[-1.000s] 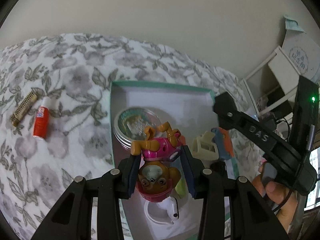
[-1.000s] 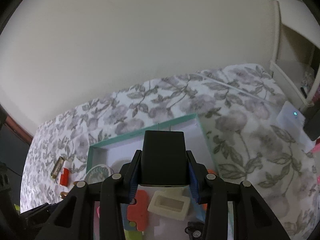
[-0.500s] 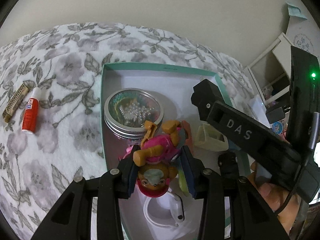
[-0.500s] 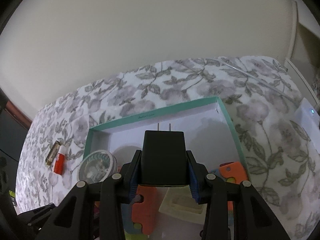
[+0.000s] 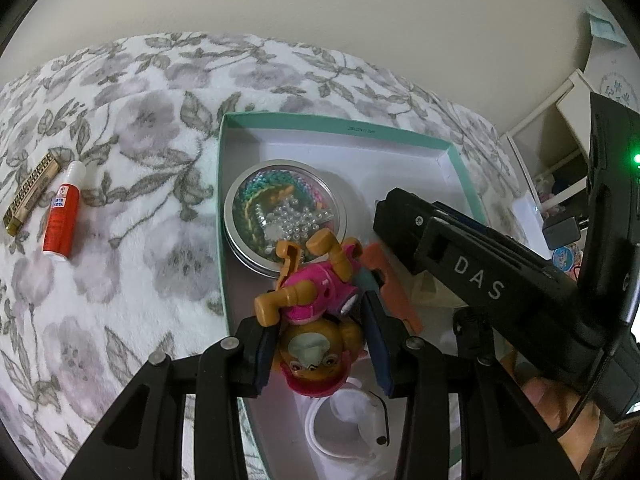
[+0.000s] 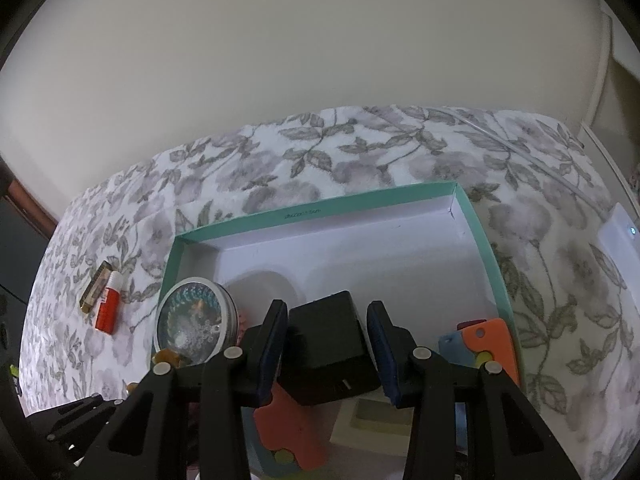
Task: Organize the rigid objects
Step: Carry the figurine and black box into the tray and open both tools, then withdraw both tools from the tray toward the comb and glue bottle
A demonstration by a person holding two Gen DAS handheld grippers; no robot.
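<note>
Left gripper (image 5: 320, 344) pinching upside-down brown-and-pink plastic dog figure (image 5: 316, 320), hanging over near left part of teal-rimmed white cardboard box (image 5: 336, 126). Right gripper (image 6: 328, 344) spread, black rectangular charger block (image 6: 330, 356) sitting loosely between the pads, above box middle. Round clear-lidded metal tin of beads (image 5: 284, 216) lying in box, far left. Red glue tube (image 5: 62, 212) and gold harmonica (image 5: 30, 192) lying on floral blanket (image 5: 120, 140), left of box.
</note>
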